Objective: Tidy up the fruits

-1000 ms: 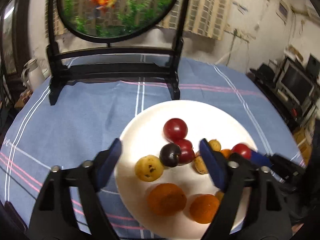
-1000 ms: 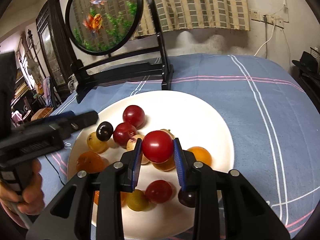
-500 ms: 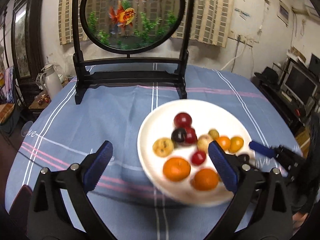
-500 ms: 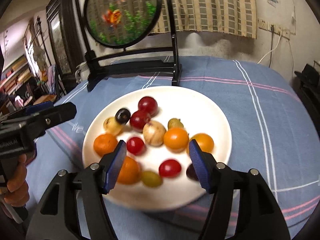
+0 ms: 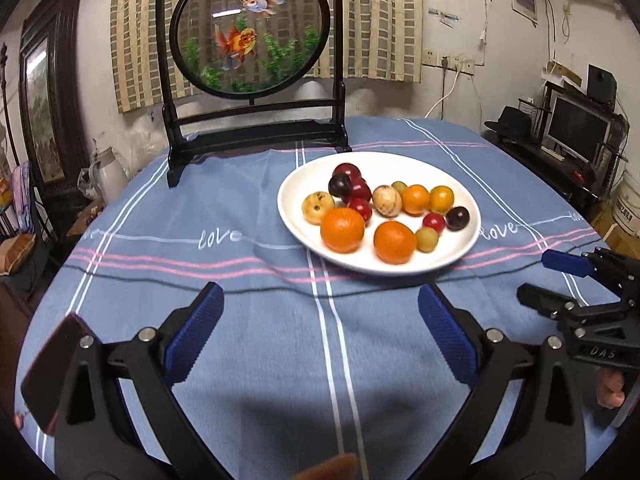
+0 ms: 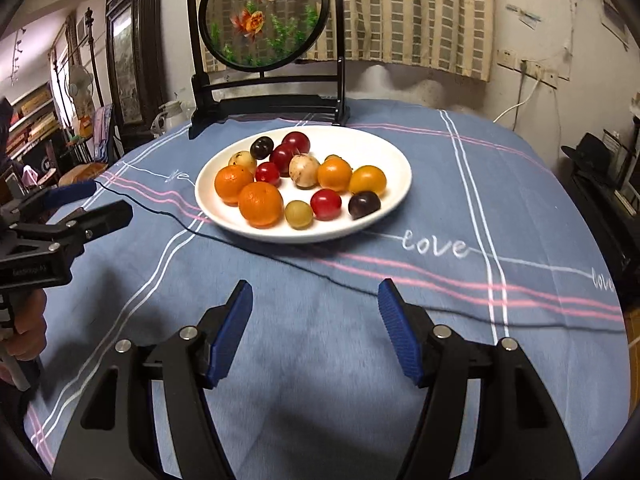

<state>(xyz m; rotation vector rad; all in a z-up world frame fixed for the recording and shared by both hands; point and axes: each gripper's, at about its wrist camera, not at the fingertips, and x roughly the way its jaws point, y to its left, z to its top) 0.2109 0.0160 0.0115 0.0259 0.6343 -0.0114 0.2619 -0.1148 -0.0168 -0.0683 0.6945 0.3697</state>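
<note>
Both grippers empty, left gripper (image 5: 320, 330) and right gripper (image 6: 316, 330) spread apart, fruits (image 6: 304, 178) seemingly all on plate (image 6: 396, 184)

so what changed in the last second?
The right gripper let go of the red tomato, now on the white plate; its jaws have just opened, empty. Both it and the left gripper, open and empty, pulled back off the plate. Plate and goldfish screen stayed put.
</note>
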